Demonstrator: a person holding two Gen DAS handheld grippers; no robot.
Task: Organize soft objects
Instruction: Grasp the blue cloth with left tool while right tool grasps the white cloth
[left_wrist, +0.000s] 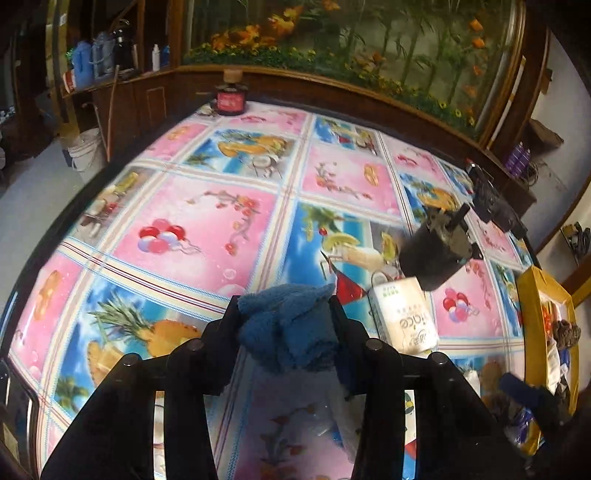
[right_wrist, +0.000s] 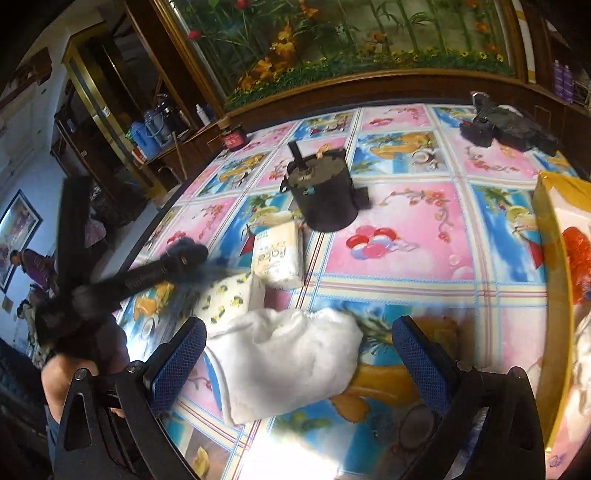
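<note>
My left gripper (left_wrist: 286, 314) is shut on a blue fluffy cloth (left_wrist: 288, 328) and holds it above the patterned tablecloth (left_wrist: 192, 221). It also shows in the right wrist view (right_wrist: 192, 254), blurred, at the left. My right gripper (right_wrist: 299, 343) is open, its blue-padded fingers on either side of a white fluffy cloth (right_wrist: 288, 362) that lies on the table. A yellow box (right_wrist: 554, 295) with soft things in it stands at the right; it also shows in the left wrist view (left_wrist: 543, 306).
A white tissue pack (right_wrist: 279, 254) and a lemon-print tissue pack (right_wrist: 232, 295) lie mid-table. A black bucket (right_wrist: 321, 192) stands behind them, black bags (right_wrist: 513, 127) at the far right, a red-labelled jar (right_wrist: 232, 138) at the far edge.
</note>
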